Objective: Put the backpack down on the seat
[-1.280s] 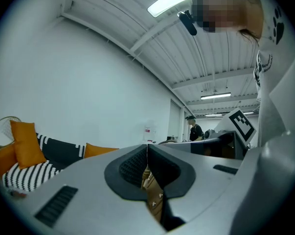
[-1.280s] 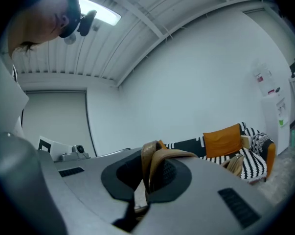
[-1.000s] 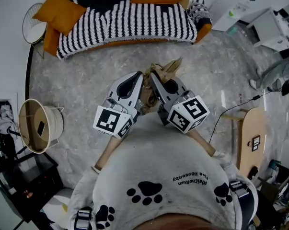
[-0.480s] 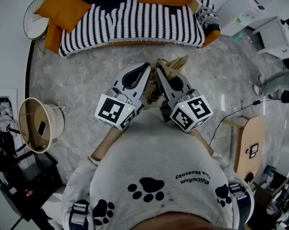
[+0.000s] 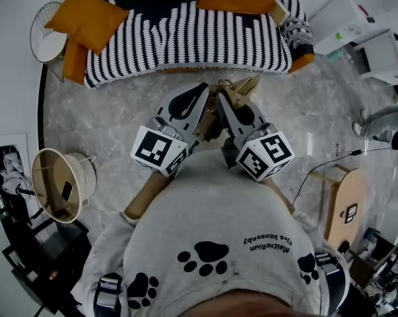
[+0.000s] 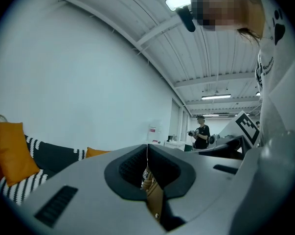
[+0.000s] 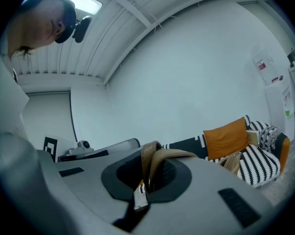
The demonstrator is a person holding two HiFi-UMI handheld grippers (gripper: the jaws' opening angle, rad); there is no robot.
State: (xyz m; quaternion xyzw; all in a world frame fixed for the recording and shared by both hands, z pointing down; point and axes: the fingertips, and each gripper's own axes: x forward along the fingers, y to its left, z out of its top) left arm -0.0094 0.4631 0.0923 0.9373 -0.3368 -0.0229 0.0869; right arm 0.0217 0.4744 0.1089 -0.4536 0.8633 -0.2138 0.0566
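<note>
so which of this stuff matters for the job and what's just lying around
Job: backpack, held by its straps in left gripper and right gripper; striped sofa.
Lying about: orange cushions, cream basket, wire side table, floor cable.

Upper body: light grey sweatshirt (image 5: 212, 223) printed with black paw marks and one line of black lettering, filling the lower half of the head view. Dark harness straps (image 5: 106, 294) with grey buckles sit at lower left and lower right. Left gripper (image 5: 200, 92) and right gripper (image 5: 222, 102), frame centre: grey moulded shells with black recesses, each carrying a white cube (image 5: 158, 152) with black square markers.
</note>
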